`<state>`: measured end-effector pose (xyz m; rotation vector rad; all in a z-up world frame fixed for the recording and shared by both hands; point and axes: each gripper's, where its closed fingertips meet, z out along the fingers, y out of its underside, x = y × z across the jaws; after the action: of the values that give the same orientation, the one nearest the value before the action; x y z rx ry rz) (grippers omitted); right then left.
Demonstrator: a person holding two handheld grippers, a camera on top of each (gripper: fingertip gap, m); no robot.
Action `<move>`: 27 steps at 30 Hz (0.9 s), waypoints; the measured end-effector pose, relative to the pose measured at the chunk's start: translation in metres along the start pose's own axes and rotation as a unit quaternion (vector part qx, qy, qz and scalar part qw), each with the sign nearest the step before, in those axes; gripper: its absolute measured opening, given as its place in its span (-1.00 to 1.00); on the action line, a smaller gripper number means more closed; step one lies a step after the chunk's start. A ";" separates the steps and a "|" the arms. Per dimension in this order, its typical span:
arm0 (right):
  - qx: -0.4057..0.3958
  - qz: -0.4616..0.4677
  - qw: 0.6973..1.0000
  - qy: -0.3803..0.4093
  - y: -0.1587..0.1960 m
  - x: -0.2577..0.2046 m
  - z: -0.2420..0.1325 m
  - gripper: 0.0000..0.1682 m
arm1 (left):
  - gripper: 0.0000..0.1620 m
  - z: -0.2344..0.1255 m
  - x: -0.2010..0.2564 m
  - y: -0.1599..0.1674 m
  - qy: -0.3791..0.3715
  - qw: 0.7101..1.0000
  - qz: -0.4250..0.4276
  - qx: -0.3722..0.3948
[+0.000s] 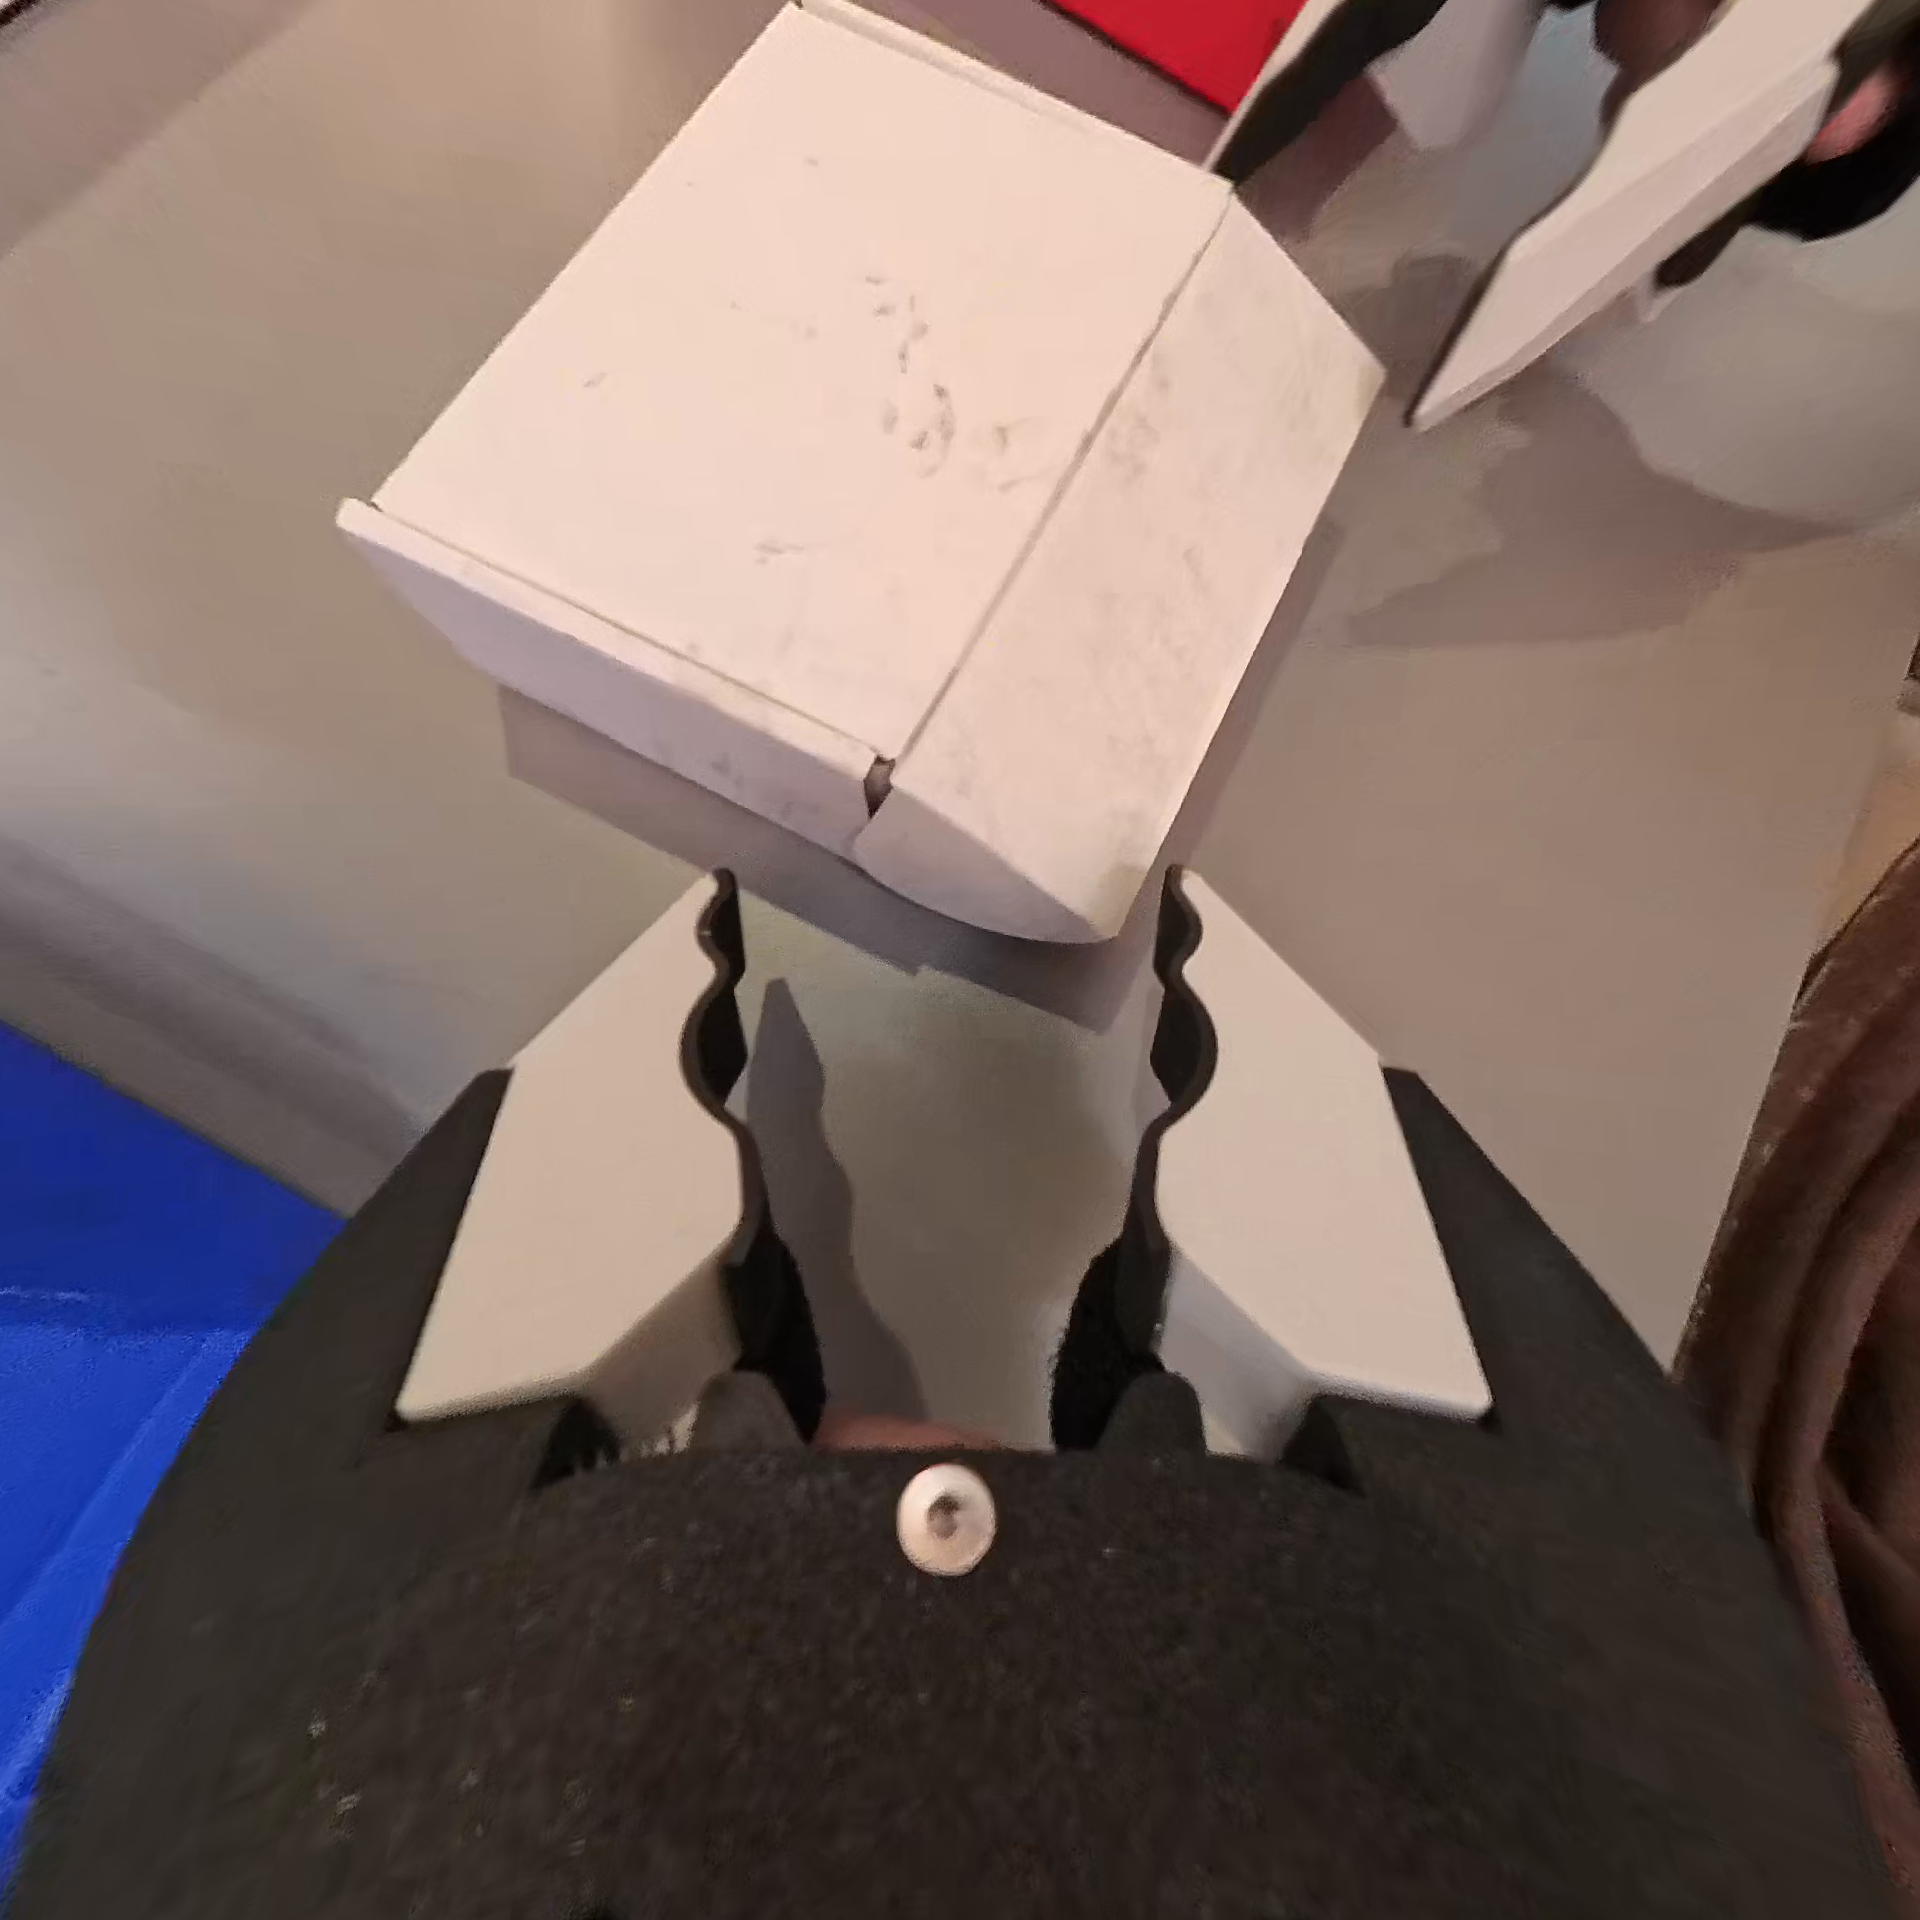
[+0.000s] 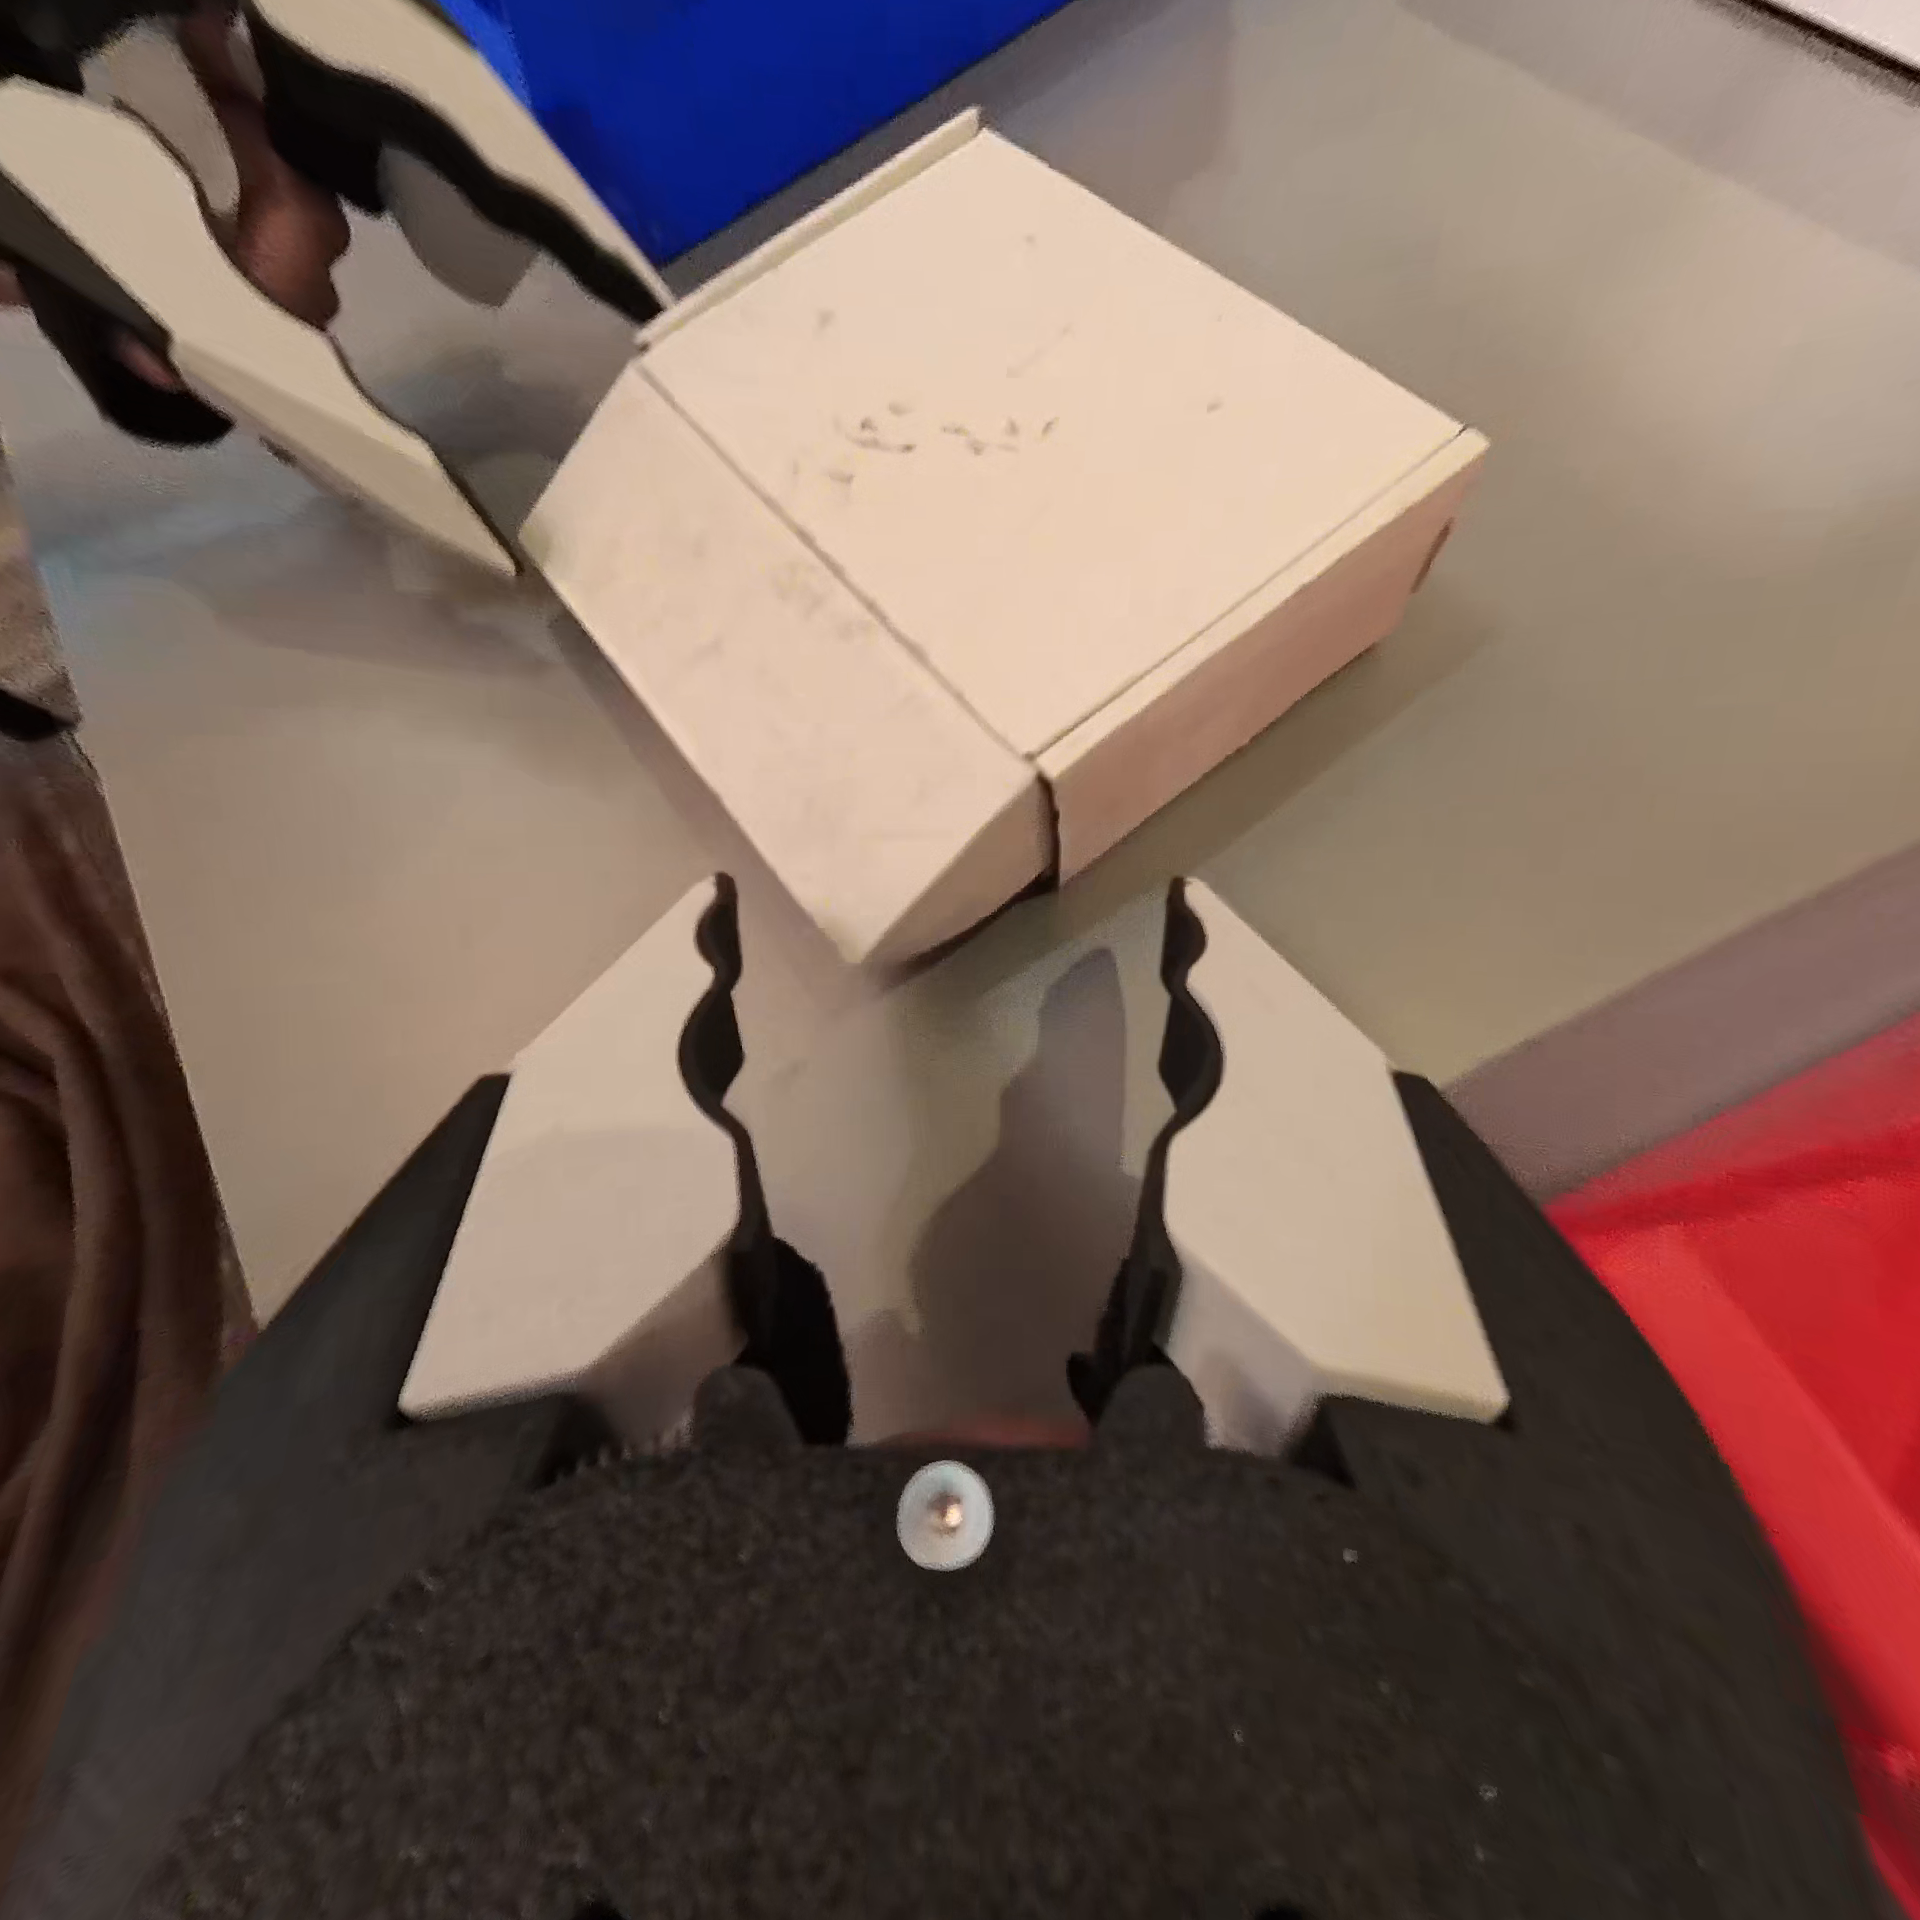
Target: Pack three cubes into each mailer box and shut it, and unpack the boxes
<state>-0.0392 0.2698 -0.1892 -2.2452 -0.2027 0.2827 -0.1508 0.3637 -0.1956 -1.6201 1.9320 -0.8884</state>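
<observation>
A white mailer box (image 1: 831, 468) lies on the grey table with its lid down and scuff marks on top. It also shows in the right wrist view (image 2: 1039, 520). No cubes are in view. My left gripper (image 1: 951, 894) is open and empty, its tips just short of the box's near corner. My right gripper (image 2: 951, 904) is open and empty at the opposite near corner. Each gripper shows in the other's view, open, beside the box: the right one (image 1: 1320, 296) and the left one (image 2: 582, 431).
A blue bin (image 1: 125, 1247) is at the left gripper's side and shows at the top of the right wrist view (image 2: 727, 104). A red bin (image 2: 1766, 1351) is at the right gripper's side. Brown cloth (image 1: 1818, 1299) hangs at the table's near edge.
</observation>
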 end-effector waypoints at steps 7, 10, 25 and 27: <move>-0.068 -0.029 0.997 0.027 0.011 -0.006 0.033 0.17 | 0.07 0.025 0.028 0.002 0.071 0.997 -0.033 0.000; -0.051 -0.021 0.998 0.028 0.000 -0.007 0.026 0.14 | 0.13 0.020 0.029 -0.004 0.059 0.998 -0.020 0.006; 0.054 -0.023 0.993 0.099 -0.044 -0.003 -0.021 0.02 | -0.10 -0.030 0.039 -0.071 0.069 0.984 -0.015 0.162; 0.073 -0.019 0.992 0.099 -0.050 -0.002 -0.022 -0.02 | -0.04 -0.026 0.035 -0.067 0.061 0.986 -0.019 0.156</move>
<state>-0.0381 0.2845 -0.1369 -2.1052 -0.1151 0.0515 -0.1306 0.3275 -0.1267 -1.4506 1.7387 -1.2626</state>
